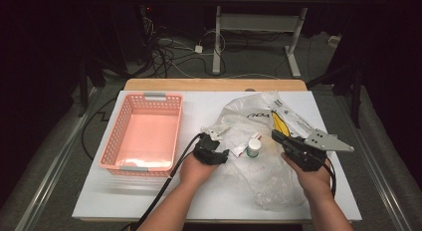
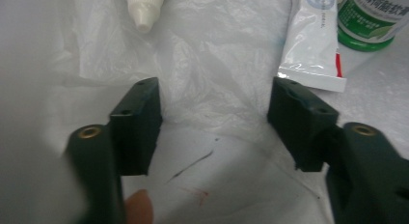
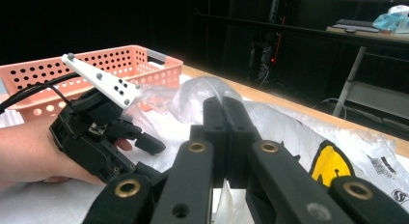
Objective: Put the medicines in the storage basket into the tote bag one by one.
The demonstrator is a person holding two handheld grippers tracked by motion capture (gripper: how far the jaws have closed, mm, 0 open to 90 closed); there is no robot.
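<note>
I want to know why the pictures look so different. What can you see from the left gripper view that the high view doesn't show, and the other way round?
Left gripper view: green printing on the bottle, the tube's crimped end, and a white nozzle tip on the plastic bag. High view: the pink basket, both forearms and the right hand-held gripper. Both: bag, bottle, tube and the open left hand-held gripper.

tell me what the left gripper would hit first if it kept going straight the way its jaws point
Most likely the crinkled clear plastic bag, which lies directly ahead of the open left gripper. Beyond that, the white nozzle-tipped bottle sits slightly left of the line and the white toothpaste tube right of it; depth is unclear.
</note>
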